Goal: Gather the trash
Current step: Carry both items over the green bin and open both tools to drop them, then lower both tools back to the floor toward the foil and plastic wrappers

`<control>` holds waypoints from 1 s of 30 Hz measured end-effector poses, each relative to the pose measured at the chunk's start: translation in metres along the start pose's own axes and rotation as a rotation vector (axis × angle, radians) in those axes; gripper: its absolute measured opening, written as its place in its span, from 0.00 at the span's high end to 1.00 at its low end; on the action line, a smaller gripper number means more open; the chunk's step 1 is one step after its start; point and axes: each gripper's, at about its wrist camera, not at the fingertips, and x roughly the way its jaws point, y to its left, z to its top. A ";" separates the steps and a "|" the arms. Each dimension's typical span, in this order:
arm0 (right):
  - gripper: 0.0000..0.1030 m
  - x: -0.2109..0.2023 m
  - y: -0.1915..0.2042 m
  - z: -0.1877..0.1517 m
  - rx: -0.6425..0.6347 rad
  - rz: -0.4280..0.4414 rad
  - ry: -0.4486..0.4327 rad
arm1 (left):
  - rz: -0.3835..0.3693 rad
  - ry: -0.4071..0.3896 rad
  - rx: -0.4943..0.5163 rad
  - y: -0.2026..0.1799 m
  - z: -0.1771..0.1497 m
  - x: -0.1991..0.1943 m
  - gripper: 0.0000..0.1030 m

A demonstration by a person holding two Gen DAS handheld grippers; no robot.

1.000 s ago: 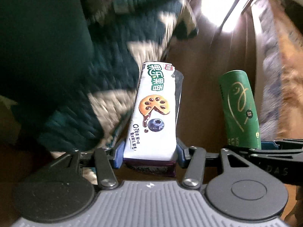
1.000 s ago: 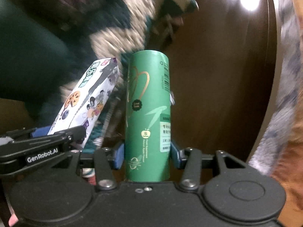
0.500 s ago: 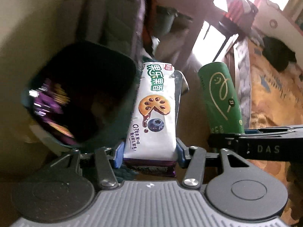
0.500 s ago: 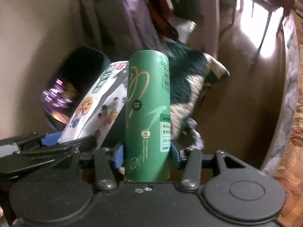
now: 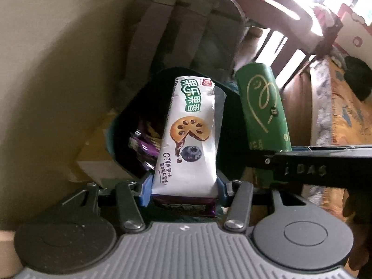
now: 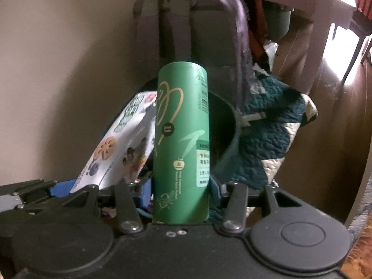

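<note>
My left gripper [image 5: 183, 189] is shut on a white biscuit packet [image 5: 189, 137] with a blueberry picture, held over the open mouth of a dark green bin [image 5: 121, 127]. Purple wrappers [image 5: 145, 146] lie inside the bin. My right gripper [image 6: 180, 191] is shut on a green cylindrical can [image 6: 181, 148], held upright just right of the packet, in front of the bin's rim [image 6: 229, 148]. The can also shows in the left wrist view [image 5: 262, 111], and the packet shows in the right wrist view [image 6: 121, 148].
A grey backpack [image 5: 186, 28] leans against the beige wall [image 5: 46, 69] behind the bin. A dark green and cream quilted cloth [image 6: 274, 125] lies right of the bin. A cardboard box [image 5: 97, 160] sits left of it. A patterned rug [image 5: 344, 121] is at far right.
Both grippers have swung from over the quilted cloth toward the wall; the bin has come into view and now sits directly under the packet and can. Both grips are unchanged.
</note>
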 end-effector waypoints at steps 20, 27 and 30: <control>0.51 0.081 0.019 0.024 0.050 -0.221 0.137 | -0.013 0.225 0.142 0.011 0.032 0.105 0.48; 0.48 0.054 0.017 0.023 0.065 -0.191 0.105 | -0.031 0.202 0.167 0.013 0.028 0.096 0.32; 0.45 0.040 0.015 0.020 0.078 -0.163 0.082 | -0.056 0.189 0.150 0.015 0.026 0.087 0.32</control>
